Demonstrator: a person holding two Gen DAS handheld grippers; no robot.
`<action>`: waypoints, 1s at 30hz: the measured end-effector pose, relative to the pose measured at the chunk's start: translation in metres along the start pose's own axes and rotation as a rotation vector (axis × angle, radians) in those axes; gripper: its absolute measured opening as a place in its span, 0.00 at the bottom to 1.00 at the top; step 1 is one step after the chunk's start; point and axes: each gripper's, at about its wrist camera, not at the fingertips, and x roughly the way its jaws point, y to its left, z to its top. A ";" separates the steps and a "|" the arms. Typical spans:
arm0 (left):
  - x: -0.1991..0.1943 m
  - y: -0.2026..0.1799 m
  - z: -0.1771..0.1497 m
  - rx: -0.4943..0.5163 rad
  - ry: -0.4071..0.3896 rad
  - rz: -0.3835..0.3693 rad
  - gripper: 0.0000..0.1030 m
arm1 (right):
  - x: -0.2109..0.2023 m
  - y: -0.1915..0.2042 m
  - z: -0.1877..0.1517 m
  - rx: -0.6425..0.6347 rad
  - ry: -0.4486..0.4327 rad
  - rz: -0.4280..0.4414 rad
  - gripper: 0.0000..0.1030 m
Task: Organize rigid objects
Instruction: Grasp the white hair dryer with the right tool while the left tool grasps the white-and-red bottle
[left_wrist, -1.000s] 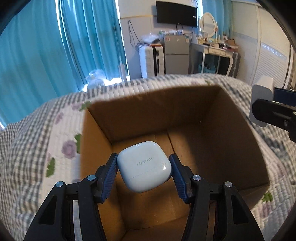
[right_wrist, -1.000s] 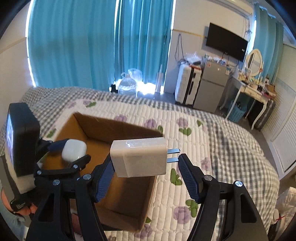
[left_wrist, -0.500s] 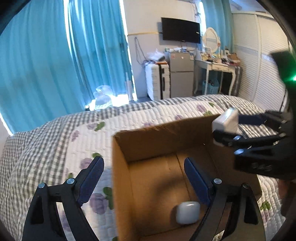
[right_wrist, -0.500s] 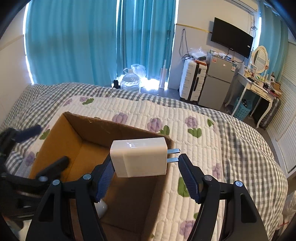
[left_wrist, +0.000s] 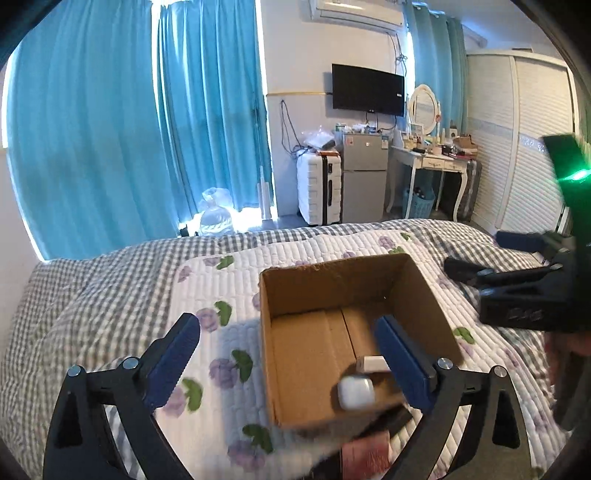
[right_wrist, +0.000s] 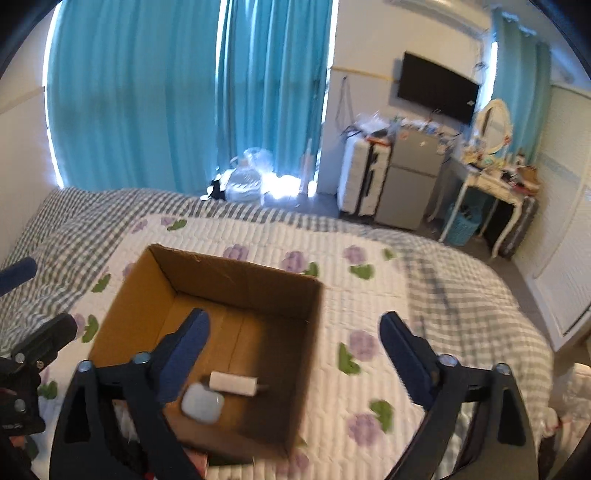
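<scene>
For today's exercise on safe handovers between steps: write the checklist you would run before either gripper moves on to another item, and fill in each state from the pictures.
1. Left gripper empty, jaws just opened: ok.
2. Right gripper empty, jaws just opened: ok.
3. Earbud case lying inside the cardboard box: ok.
4. Charger plug inside the box, beside the case: ok.
5. Box upright on the quilt: ok.
6. Further items to sort: cannot tell; dark things at the box's near edge are blurred.
</scene>
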 end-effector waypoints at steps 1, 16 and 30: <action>-0.009 -0.001 -0.003 0.000 0.002 0.000 0.96 | -0.021 -0.001 -0.003 0.000 -0.014 -0.007 0.94; -0.032 0.002 -0.121 -0.136 0.145 0.037 1.00 | -0.078 0.052 -0.154 0.003 0.152 0.033 1.00; 0.000 0.011 -0.182 -0.134 0.244 0.089 1.00 | 0.005 0.096 -0.228 0.050 0.377 0.184 0.64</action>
